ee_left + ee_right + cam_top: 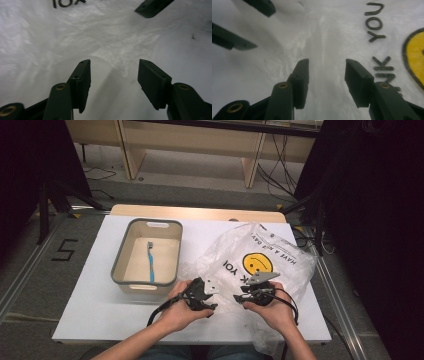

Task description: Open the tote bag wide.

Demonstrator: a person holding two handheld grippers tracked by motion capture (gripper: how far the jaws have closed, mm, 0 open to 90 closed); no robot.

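Note:
A crumpled white plastic bag with a yellow smiley face and black lettering lies on the right half of the white table. My left gripper and right gripper face each other at the bag's near edge. In the left gripper view, the left gripper stands open over a wrinkled fold of the bag, its pads clear of it. In the right gripper view, the right gripper is open too, with a raised ridge of the bag running between its jaws, untouched.
A beige bin with a grey rim stands at the left of the table, with a blue toothbrush lying in it. Wooden furniture legs and cables are on the floor behind. The table's near edge is just under the hands.

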